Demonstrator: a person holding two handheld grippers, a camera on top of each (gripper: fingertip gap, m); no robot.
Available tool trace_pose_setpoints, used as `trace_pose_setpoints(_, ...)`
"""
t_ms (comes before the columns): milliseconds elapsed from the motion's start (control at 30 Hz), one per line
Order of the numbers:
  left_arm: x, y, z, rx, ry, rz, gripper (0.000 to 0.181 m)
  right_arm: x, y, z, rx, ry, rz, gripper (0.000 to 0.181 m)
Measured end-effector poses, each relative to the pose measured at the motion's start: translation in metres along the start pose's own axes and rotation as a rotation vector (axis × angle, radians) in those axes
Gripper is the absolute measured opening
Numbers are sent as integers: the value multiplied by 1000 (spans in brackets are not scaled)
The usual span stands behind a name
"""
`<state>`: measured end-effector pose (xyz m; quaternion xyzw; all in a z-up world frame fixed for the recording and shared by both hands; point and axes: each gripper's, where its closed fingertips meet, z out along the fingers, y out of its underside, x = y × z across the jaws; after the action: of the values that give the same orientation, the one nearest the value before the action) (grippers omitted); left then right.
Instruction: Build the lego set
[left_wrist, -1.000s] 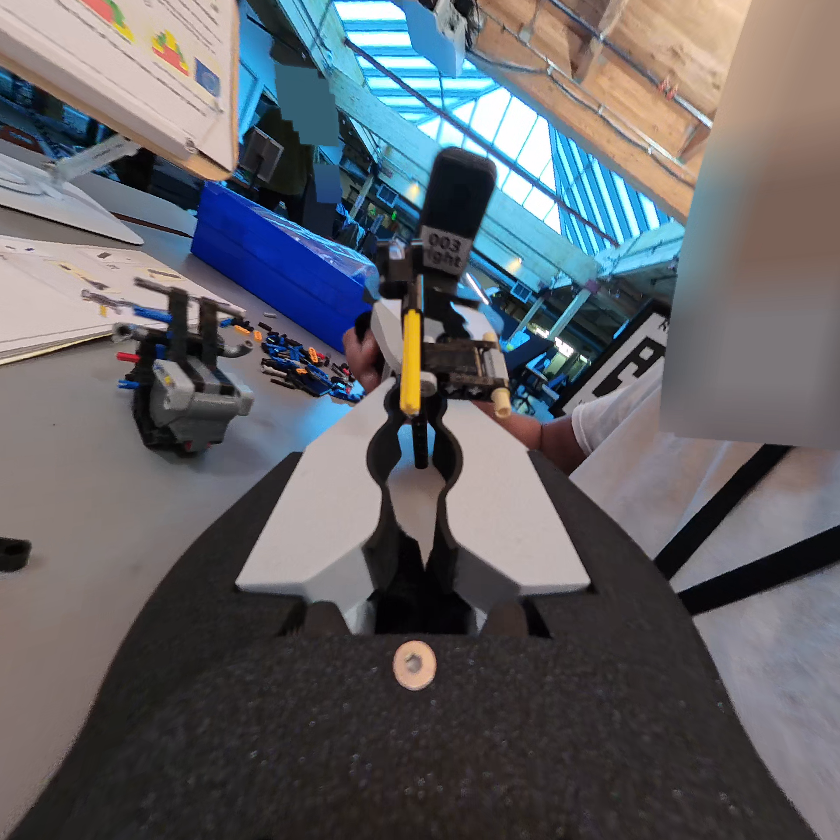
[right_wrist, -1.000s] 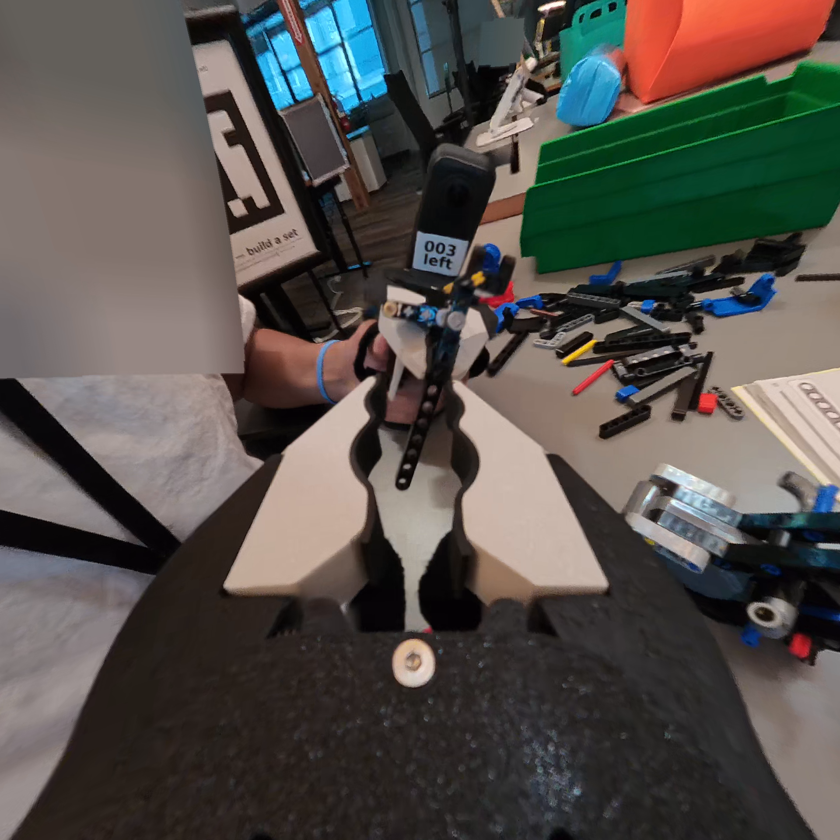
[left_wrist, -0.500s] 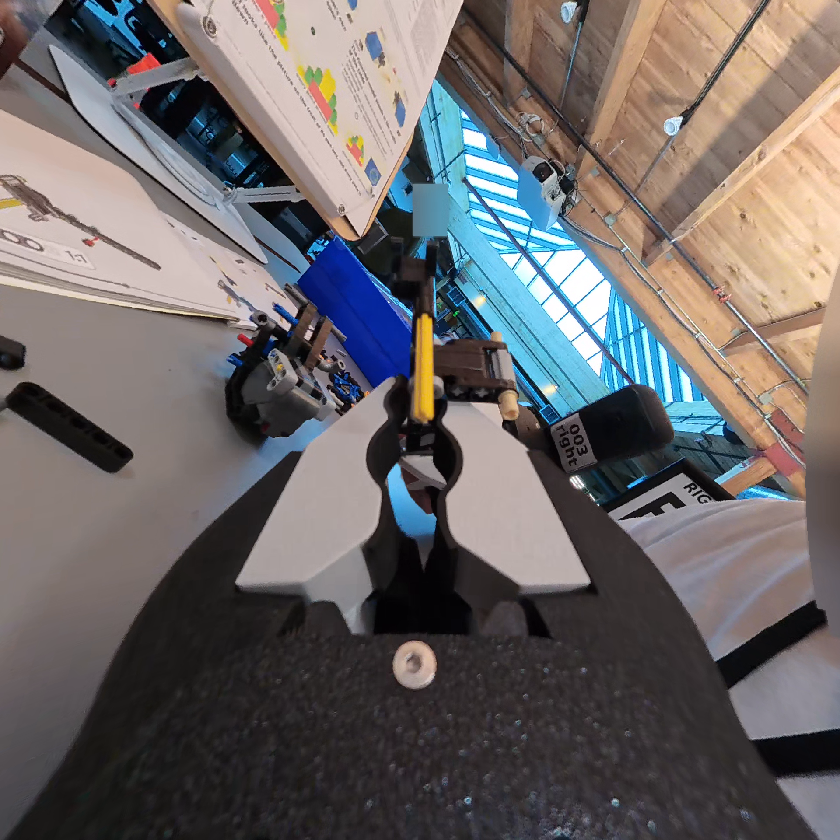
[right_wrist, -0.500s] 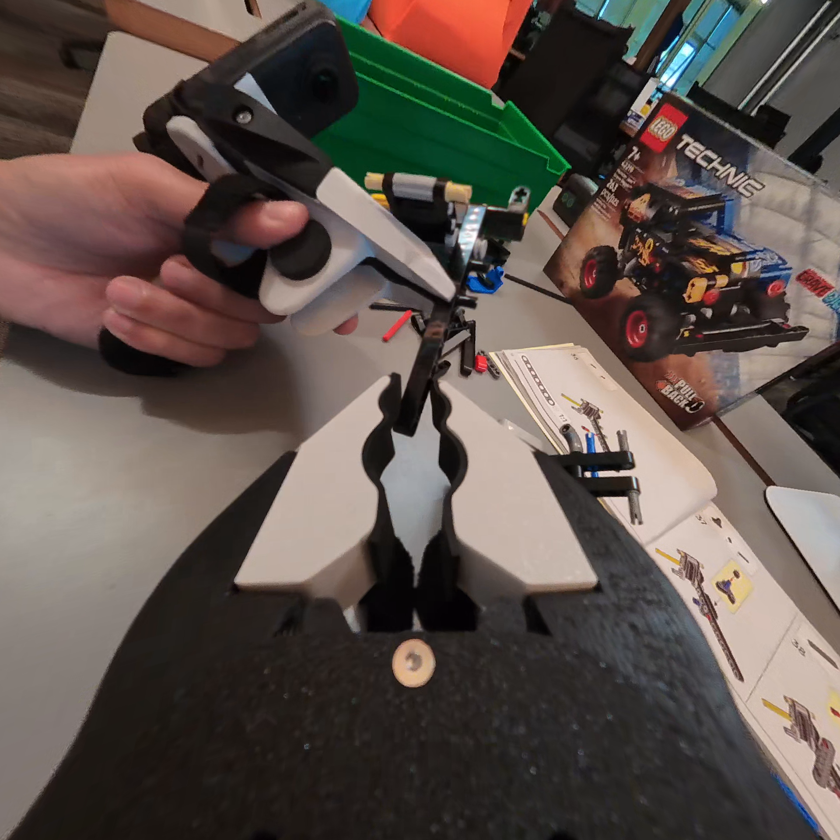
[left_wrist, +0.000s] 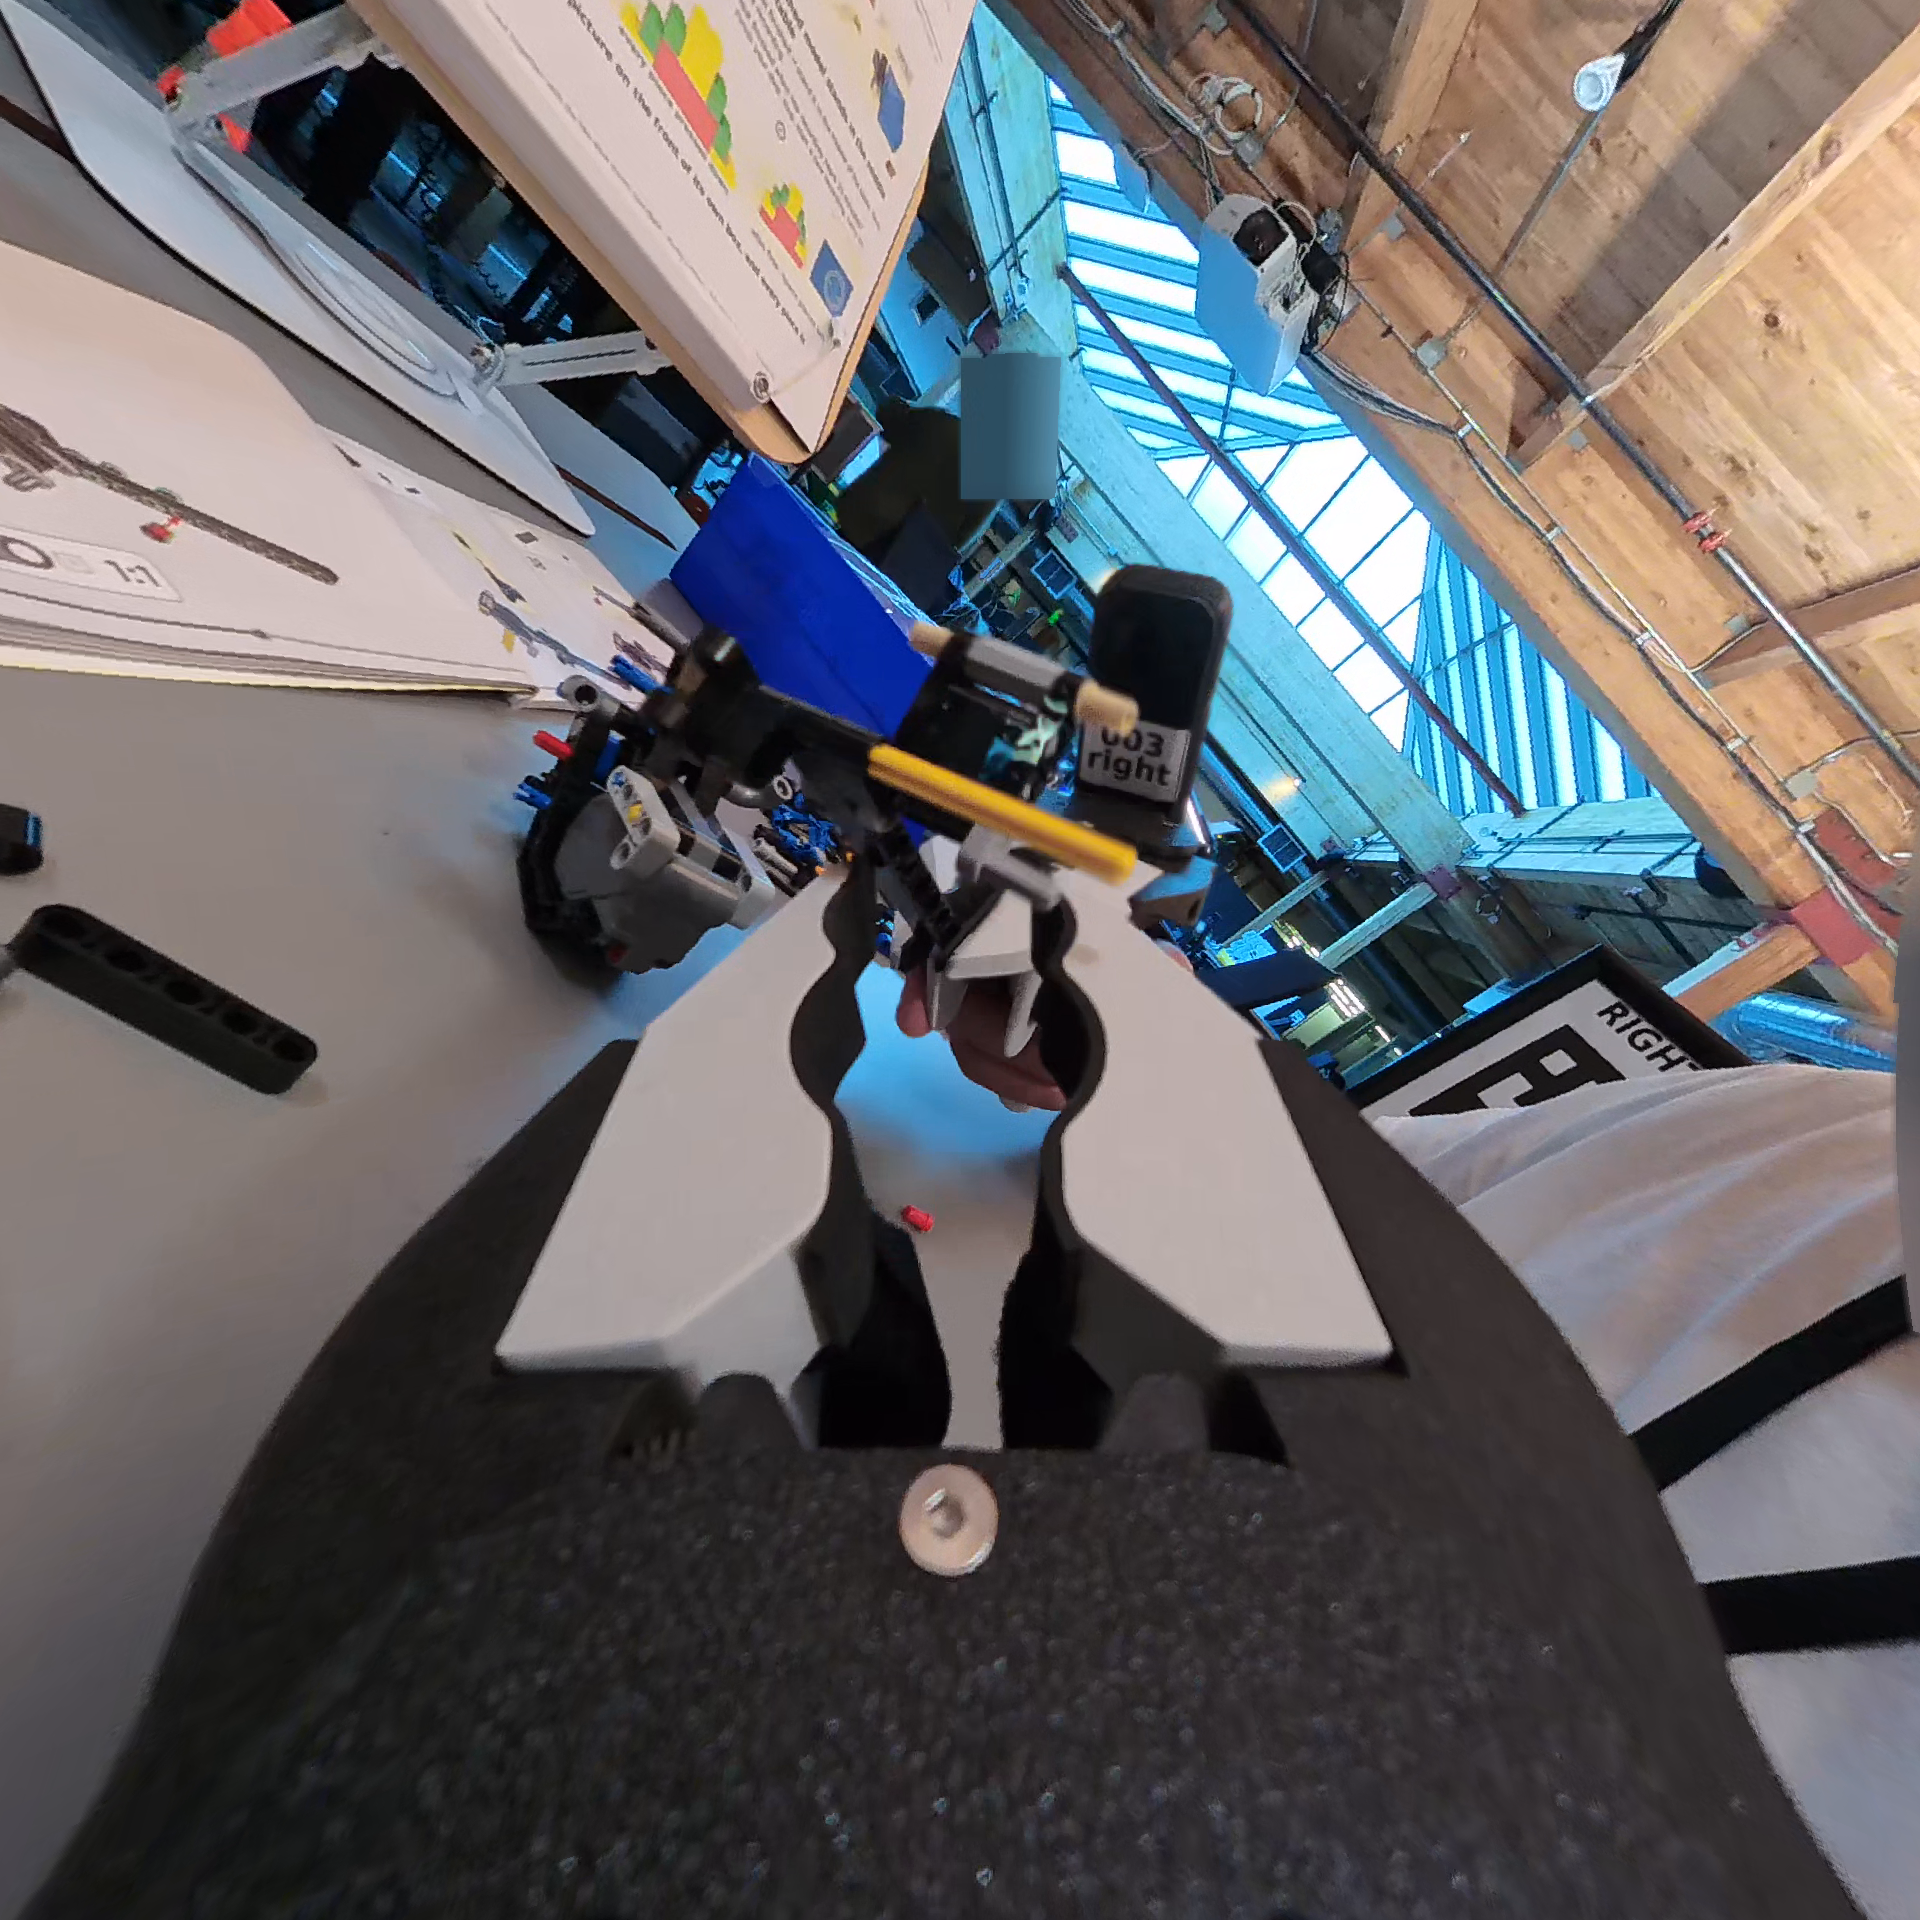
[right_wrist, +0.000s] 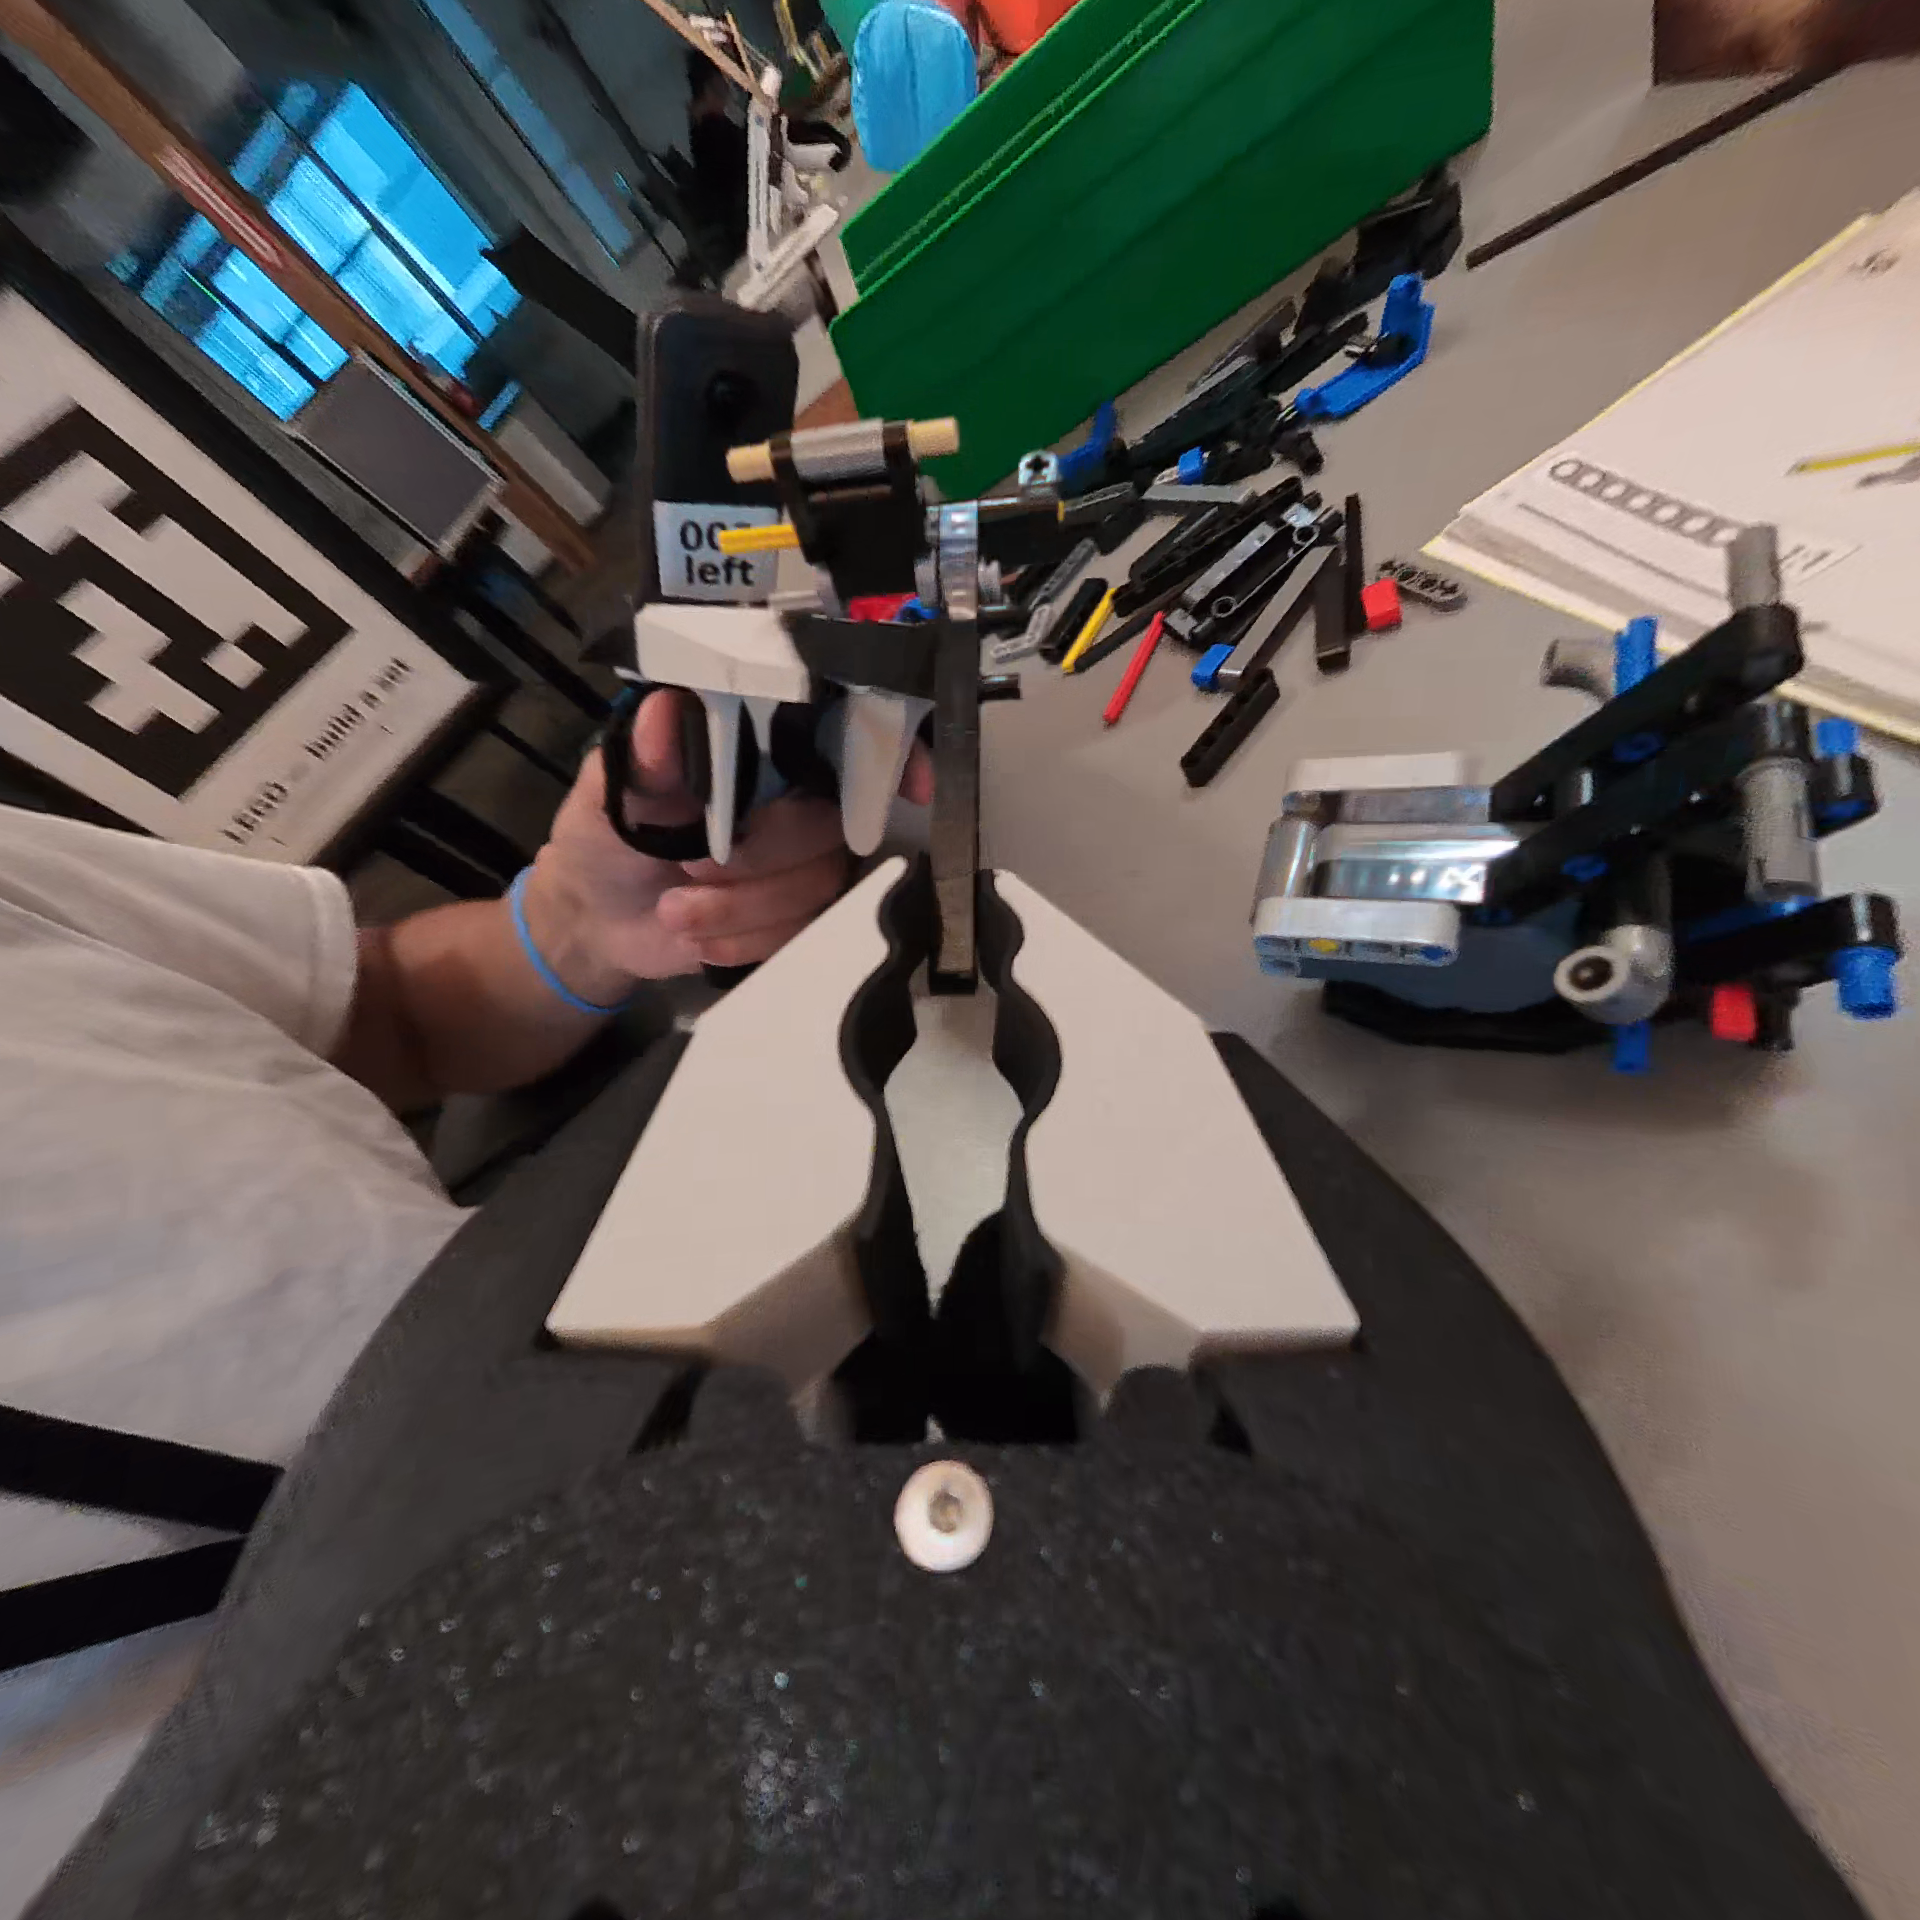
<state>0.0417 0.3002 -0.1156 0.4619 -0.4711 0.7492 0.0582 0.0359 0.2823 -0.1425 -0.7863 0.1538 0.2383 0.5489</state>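
Observation:
A small black lego sub-assembly (right_wrist: 862, 520) with a yellow axle (left_wrist: 997, 821) and a grey tube with tan pin ends hangs in the air between the two grippers. My right gripper (right_wrist: 951, 894) is shut on its long black beam (right_wrist: 954, 748), which stands upright between the fingertips. My left gripper (left_wrist: 951, 925) is open, its fingers wide apart on either side of the beam's end. The left gripper also shows in the right wrist view (right_wrist: 795, 821), held by a hand, fingers apart. The right gripper shows in the left wrist view (left_wrist: 987, 956).
A partly built model with a grey block (right_wrist: 1558, 883) lies on the grey table (right_wrist: 1558, 1299); it also shows in the left wrist view (left_wrist: 644, 862). Loose parts (right_wrist: 1226, 582) lie before a green bin (right_wrist: 1143, 208). An instruction booklet (right_wrist: 1714, 468), a loose black beam (left_wrist: 156, 997) and a blue bin (left_wrist: 790, 613) are nearby. Less than 4 cm separates the two grippers' tips.
My left gripper has opened and let go of the sub-assembly. My right gripper keeps hold of the beam and has turned it upright. Both views have swung round.

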Motion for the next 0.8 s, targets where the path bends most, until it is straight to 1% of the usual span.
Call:
trace_pose_setpoints(133, 0, 1, 1, 0, -25, 33, 27, -3, -2, -1, 20, -48, 70, 7)
trace_pose_setpoints(267, -2, 1, 1, 5, -46, 35, 27, -7, -4, -3, 20, -77, 109, 7)
trace_pose_setpoints(333, -4, 1, 1, 4, -64, 37, 27, -6, -3, -4, 12, -66, 98, 7)
trace_pose_setpoints(433, -10, 3, 0, -12, -119, 74, 29, -4, -2, -5, 2, -56, 86, 7)
trace_pose_setpoints(533, -20, 6, -1, -44, -217, 142, 34, -1, 4, -2, -36, -37, 80, 7)
trace_pose_setpoints(733, -24, 7, -6, -52, -295, 188, 39, -2, 10, 0, -61, -79, 155, 7)
trace_pose_setpoints(800, -30, 4, -10, -56, -362, 236, 44, 1, 14, 0, -81, -53, 116, 7)
